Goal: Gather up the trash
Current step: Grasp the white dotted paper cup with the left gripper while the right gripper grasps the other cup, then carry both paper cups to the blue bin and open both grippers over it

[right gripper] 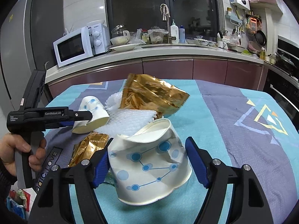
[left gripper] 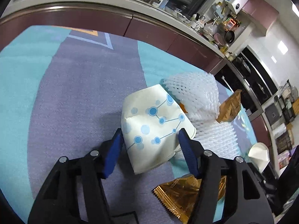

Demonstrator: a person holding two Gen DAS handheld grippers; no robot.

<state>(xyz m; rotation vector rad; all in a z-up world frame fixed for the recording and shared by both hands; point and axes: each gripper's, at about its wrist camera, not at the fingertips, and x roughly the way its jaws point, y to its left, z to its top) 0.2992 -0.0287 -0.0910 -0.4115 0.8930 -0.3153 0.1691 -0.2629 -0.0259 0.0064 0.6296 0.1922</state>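
Observation:
A crumpled white paper cup with blue dots (left gripper: 151,128) lies on its side between the fingers of my left gripper (left gripper: 150,137), which is open with the tips touching or nearly touching its sides. The same cup (right gripper: 93,114) and left gripper (right gripper: 82,118) show in the right wrist view. A second crushed dotted cup (right gripper: 149,168) lies between the fingers of my right gripper (right gripper: 149,155), open, with a gap at the right finger. White foam netting (left gripper: 196,97) (right gripper: 129,119) and gold foil wrappers (right gripper: 149,97) (right gripper: 87,147) (left gripper: 186,194) lie between the cups.
The trash lies on a table with a teal and purple cloth (right gripper: 233,130). A cluttered kitchen counter (right gripper: 168,52) with a microwave (right gripper: 74,45) and sink runs behind. A bag with trash (right gripper: 18,197) sits low at the left. A hand (right gripper: 16,149) holds the left gripper.

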